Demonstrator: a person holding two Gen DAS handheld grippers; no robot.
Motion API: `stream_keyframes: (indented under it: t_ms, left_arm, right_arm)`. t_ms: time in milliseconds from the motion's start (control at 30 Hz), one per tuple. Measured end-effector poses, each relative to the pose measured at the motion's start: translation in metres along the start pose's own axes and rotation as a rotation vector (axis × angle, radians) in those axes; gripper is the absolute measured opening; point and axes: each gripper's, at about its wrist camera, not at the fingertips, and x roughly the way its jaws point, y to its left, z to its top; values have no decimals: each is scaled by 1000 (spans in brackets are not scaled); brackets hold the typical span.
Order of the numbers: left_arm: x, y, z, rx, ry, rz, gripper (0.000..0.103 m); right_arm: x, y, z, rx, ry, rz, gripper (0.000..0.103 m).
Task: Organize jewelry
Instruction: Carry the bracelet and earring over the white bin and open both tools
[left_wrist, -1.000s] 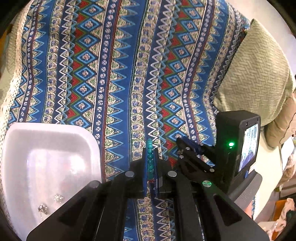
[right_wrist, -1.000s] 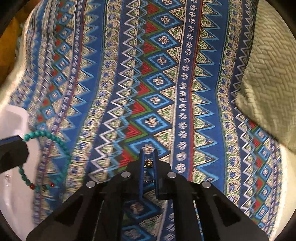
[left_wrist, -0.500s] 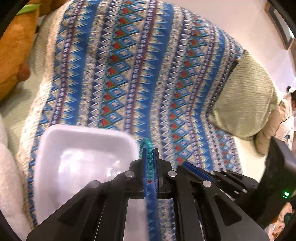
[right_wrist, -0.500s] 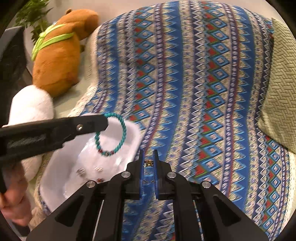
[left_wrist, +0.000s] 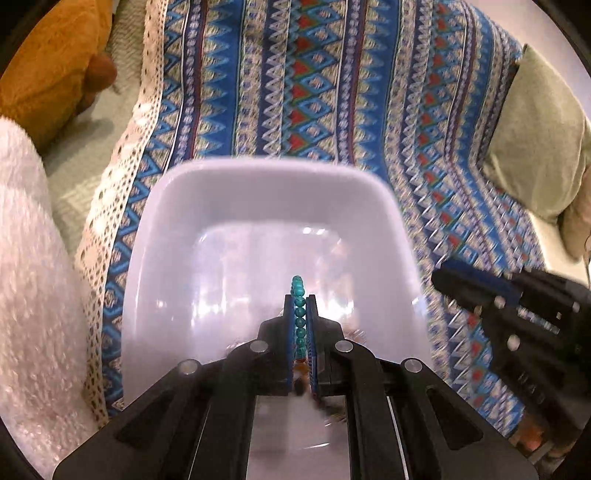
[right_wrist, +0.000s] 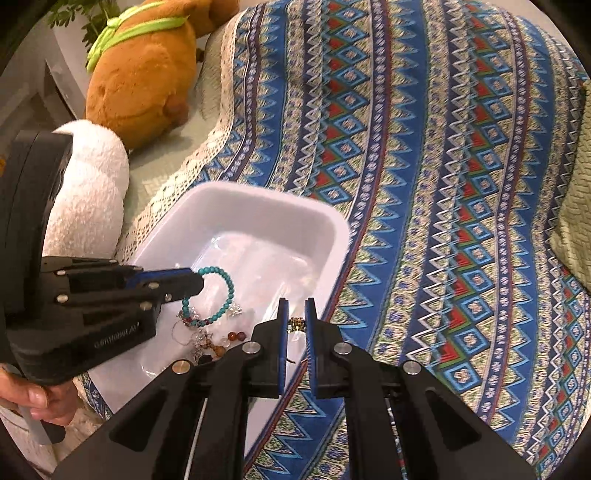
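Note:
My left gripper (left_wrist: 300, 301) is shut on a turquoise bead bracelet (left_wrist: 298, 314) and holds it above the inside of the white plastic tray (left_wrist: 266, 184). In the right wrist view the bracelet (right_wrist: 225, 288) hangs as a loop from the left gripper (right_wrist: 197, 282) over the tray (right_wrist: 332, 229). My right gripper (right_wrist: 296, 314) is shut on a small gold-coloured jewelry piece (right_wrist: 296, 324), beside the tray's right rim. Several earrings and beads (right_wrist: 218, 339) lie in the tray bottom.
The tray sits on a blue patterned blanket (right_wrist: 443, 184). A brown plush toy (right_wrist: 147, 70) and a white fluffy cushion (right_wrist: 88, 192) lie to the left. A green pillow (left_wrist: 535, 147) lies to the right.
My left gripper has carried the bracelet left from over the blanket to over the tray. My right gripper has swung left with its small piece to the tray's rim.

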Motion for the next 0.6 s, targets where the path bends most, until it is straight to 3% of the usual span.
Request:
stream_keyframes:
  t_ms: [233,433,500,533,567,600]
  left_arm:
    - [27,7,-21,51,63,61,7]
    - [28,15,-27,51,62,104,9]
    - [22,18,-26,39,43,111,29]
    - [16,20,-25,29,16,120,50]
    - [11,20,-23,27,-7,136,59]
    - [7,20,-22,27,-23,148,59]
  right_arm:
    - [19,11,-4,-34,31,-14,10]
    - [18,25,-10,-78,22,17,10]
    - [21,32,-13,-102,37,28,10]
    - [22,34,-14,-108,39,27,10]
    - [24,37,-16,-115,48,28,10]
    - [27,39,-18,-119,62,36,10]
